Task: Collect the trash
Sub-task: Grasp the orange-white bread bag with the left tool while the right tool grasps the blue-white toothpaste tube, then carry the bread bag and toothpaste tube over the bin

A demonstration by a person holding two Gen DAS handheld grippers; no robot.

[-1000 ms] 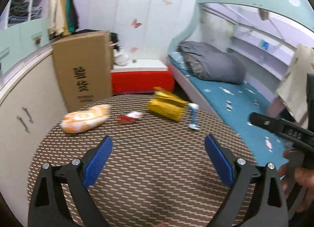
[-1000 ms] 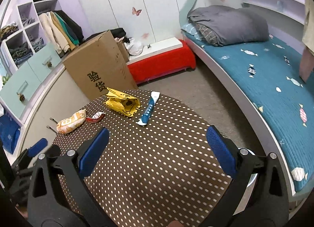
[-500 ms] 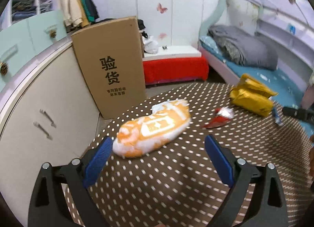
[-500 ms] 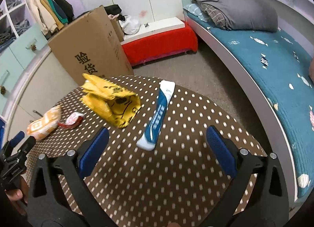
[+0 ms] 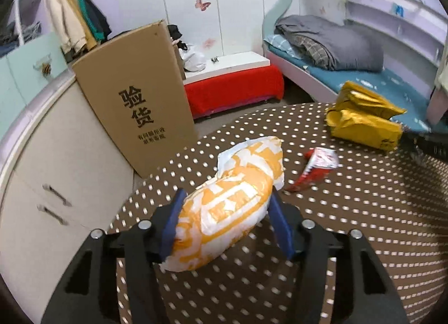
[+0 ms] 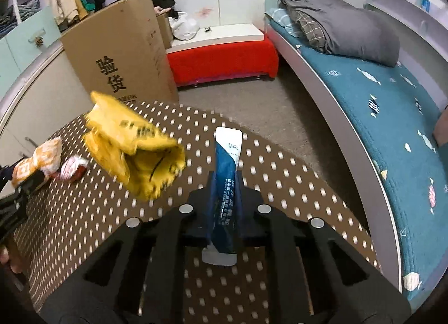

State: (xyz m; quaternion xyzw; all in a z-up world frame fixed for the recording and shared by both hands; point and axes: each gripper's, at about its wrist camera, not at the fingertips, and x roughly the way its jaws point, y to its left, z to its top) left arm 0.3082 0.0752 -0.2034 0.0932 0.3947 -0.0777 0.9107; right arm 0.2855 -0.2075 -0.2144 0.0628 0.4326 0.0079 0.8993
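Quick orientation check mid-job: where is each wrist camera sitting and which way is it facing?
Left wrist: sits behind the left tool, angled down across the dotted table; its pads have just closed onto the orange bag; the right tool's tip shows at the right edge.
Right wrist: sits behind the right tool, angled down toward the bed; its pads have just clamped the blue sachet; the left tool and fingers show at the far left.
Shared: yellow bag, red wrapper, cardboard box.
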